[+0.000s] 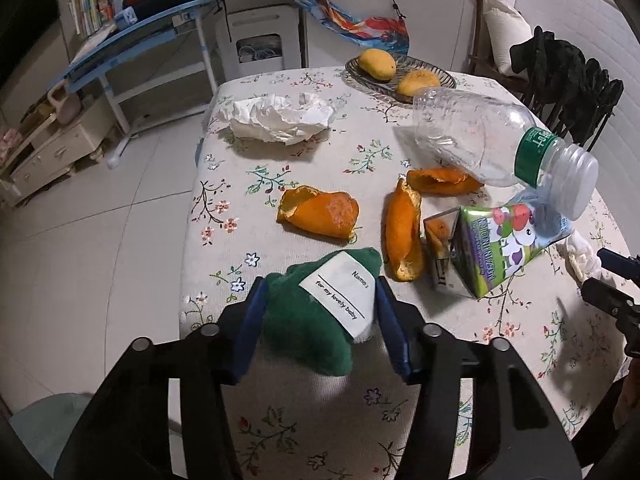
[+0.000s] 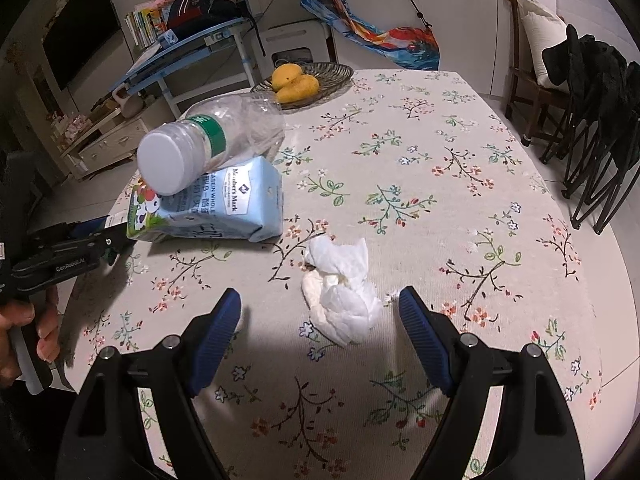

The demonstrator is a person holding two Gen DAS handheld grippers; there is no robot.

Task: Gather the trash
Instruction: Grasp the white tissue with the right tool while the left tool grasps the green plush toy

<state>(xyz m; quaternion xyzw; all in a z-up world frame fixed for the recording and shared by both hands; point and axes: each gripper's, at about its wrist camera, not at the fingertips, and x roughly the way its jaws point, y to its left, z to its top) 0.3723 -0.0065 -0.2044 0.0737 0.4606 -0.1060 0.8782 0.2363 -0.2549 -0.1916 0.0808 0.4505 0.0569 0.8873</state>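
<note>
Risk I see: my left gripper [image 1: 318, 312], clamped on the green cloth [image 1: 316, 316] at the table [image 1: 224, 208] edge, may lose it, while my right gripper [image 2: 320, 312], jaws apart around the tissue [image 2: 340, 292], could push it aside.

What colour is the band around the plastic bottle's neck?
Green, on the clear plastic bottle; clearest in the left wrist view.

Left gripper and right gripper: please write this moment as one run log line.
left gripper: shut on green cloth item | right gripper: open, around crumpled tissue, not touching | table: orange peels, bottle, carton remain
</note>
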